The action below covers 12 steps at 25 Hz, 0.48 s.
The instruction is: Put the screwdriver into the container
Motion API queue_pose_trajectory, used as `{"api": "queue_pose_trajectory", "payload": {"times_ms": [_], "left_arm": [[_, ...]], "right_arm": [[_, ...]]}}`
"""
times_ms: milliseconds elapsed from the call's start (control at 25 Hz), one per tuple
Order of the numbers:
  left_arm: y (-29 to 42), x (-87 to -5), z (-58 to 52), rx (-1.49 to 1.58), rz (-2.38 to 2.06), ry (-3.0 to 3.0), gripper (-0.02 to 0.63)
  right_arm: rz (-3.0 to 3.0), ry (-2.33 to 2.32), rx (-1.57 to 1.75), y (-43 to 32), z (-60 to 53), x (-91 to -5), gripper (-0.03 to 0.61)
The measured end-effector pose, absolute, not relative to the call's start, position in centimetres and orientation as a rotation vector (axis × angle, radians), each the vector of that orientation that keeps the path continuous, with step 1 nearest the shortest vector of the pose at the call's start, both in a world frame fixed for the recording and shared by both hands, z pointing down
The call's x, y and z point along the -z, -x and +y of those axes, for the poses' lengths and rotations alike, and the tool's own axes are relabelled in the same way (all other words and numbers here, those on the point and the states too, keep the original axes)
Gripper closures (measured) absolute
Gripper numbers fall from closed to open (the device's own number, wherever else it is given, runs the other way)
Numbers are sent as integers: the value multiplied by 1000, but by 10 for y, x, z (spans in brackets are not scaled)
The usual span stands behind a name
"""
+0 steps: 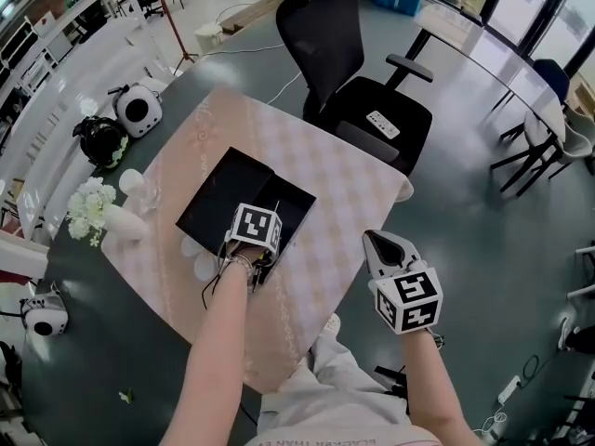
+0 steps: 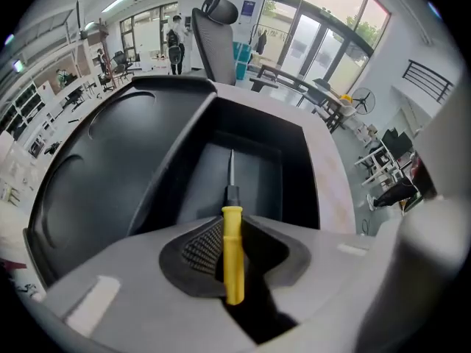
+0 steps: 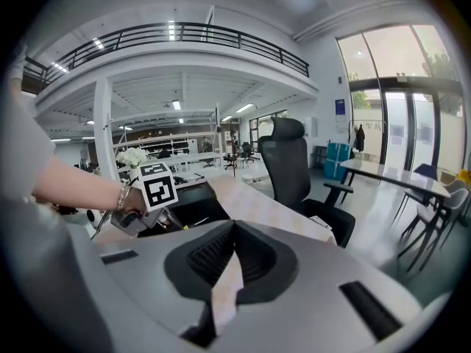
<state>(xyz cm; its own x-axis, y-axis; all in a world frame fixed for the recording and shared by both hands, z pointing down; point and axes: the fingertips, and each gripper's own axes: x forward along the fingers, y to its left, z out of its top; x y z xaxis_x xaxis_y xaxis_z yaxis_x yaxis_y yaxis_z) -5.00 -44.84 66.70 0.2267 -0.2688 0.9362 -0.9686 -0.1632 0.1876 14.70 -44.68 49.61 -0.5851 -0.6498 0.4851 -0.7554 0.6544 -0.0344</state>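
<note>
From the head view, the left hand-held gripper (image 1: 260, 221) covers its own jaws and most of the screwdriver (image 2: 232, 252). Ahead of the jaws, the screwdriver's tip is too small to tell, possibly flat.

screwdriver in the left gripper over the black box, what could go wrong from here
1. The left gripper pinches the yellow-handled screwdriver only by its slim handle; it may pivot or slip between the fingers.
2. Its tip points into the black container, but the opened lid lies right beside it; an off-line release could land there or hit the rim.
</note>
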Motion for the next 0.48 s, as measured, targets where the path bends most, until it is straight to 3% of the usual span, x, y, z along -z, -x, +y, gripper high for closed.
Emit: {"api": "queue_pose_trajectory", "payload": {"times_ms": [120,240,480], "left_arm": [[46,-667,-447,-991,-1154,-1639,518],[39,-660,-446,-958,-1123,-1674,391],[49,-624,-449,-913,-1228,-1733,380]], "right_arm": [[-2446,-1095,-335,-144,-447,-496,574],[-2459,-1080,-326,-139,-445,-492,574],[-2478,-1088,-295,-136,-442,-478,574]]}}
